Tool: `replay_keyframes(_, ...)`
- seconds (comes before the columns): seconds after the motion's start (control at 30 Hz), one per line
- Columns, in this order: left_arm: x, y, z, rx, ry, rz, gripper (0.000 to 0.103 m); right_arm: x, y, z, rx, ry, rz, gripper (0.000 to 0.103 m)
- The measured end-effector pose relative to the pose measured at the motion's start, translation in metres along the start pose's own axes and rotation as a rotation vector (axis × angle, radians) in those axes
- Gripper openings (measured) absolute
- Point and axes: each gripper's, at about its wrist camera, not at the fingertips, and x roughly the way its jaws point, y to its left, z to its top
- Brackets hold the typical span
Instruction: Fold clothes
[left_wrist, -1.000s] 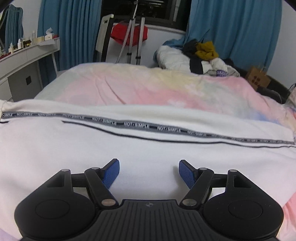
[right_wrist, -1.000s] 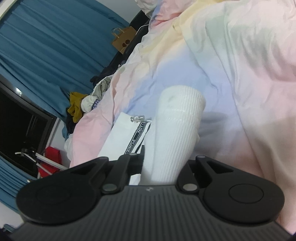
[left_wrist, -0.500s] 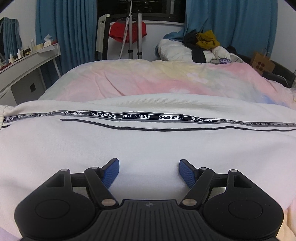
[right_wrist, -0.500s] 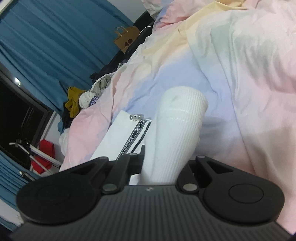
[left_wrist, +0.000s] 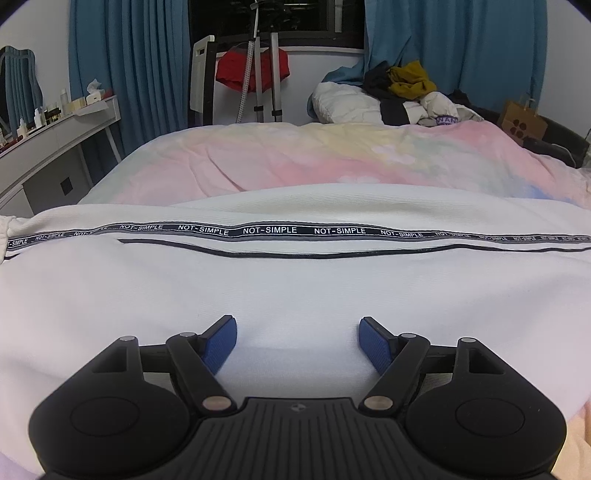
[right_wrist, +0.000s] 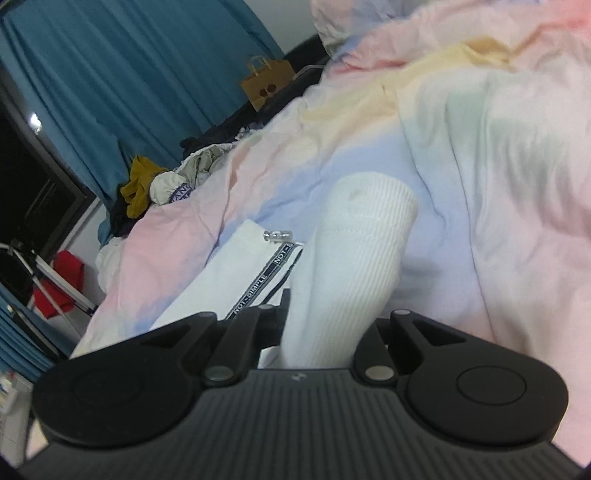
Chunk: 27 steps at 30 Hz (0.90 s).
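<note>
A white garment (left_wrist: 295, 288) with a black "NOT-SIMPLE" tape stripe (left_wrist: 273, 230) lies spread across the bed in the left wrist view. My left gripper (left_wrist: 297, 341) hovers just over it, open, with nothing between its blue pads (left_wrist: 221, 341). In the right wrist view my right gripper (right_wrist: 325, 332) is shut on the garment's white ribbed cuff (right_wrist: 358, 258), which sticks up past the jaws. The fingertips are hidden by the cloth. Beside the cuff lie the stripe and a small metal cord end (right_wrist: 277, 235).
A pastel duvet (left_wrist: 332, 162) covers the bed. A heap of clothes (left_wrist: 402, 92) sits at the far end by the blue curtains (left_wrist: 129, 66). A tripod with a red cloth (left_wrist: 255, 70), a white desk (left_wrist: 55, 136) at left and a brown paper bag (left_wrist: 521, 122) at right.
The left gripper's view has levelled and swung slightly, the stripe now runs straight across. The right gripper has turned a little with the cuff held; the bed behind has shifted and blurs.
</note>
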Motion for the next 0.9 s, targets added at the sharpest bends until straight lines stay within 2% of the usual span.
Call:
replay_keyframes(0.17,-0.002,-0.001,-0.002,0.008,-0.018,0.006,0.076,-0.016,0.036,0.002,-0.173,-0.081,-0.047,0.013)
replay_keyframes(0.27,-0.003,0.003,-0.003,0.003,-0.031,-0.009,0.076,-0.039,0.071,0.005,-0.249,-0.159,-0.04,0.013)
replay_keyframes(0.37,-0.005,0.014,0.002,-0.045,-0.04,-0.033,0.071,-0.075,0.128,-0.004,-0.429,-0.262,0.017,0.013)
replay_keyframes(0.43,-0.009,0.03,0.007,-0.147,-0.046,-0.055,0.071,-0.106,0.17,-0.02,-0.542,-0.329,0.098,0.013)
replay_keyframes(0.5,-0.016,0.046,0.011,-0.238,-0.067,-0.067,0.071,-0.138,0.211,-0.05,-0.669,-0.389,0.197,0.013)
replay_keyframes(0.6,-0.034,0.07,0.015,-0.341,-0.125,-0.074,0.071,-0.177,0.262,-0.121,-0.898,-0.418,0.33,0.013)
replay_keyframes(0.73,-0.052,0.088,0.015,-0.415,-0.167,-0.091,0.071,-0.186,0.28,-0.243,-1.147,-0.302,0.444,0.013)
replay_keyframes(0.8,-0.058,0.094,0.014,-0.434,-0.179,-0.094,0.072,-0.176,0.274,-0.3,-1.275,-0.211,0.454,0.013)
replay_keyframes(0.87,-0.061,0.099,0.013,-0.449,-0.18,-0.1,0.072,-0.167,0.262,-0.342,-1.351,-0.111,0.446,0.013)
replay_keyframes(0.9,-0.063,0.101,0.012,-0.456,-0.18,-0.103,0.072,-0.165,0.257,-0.353,-1.357,-0.102,0.426,0.013)
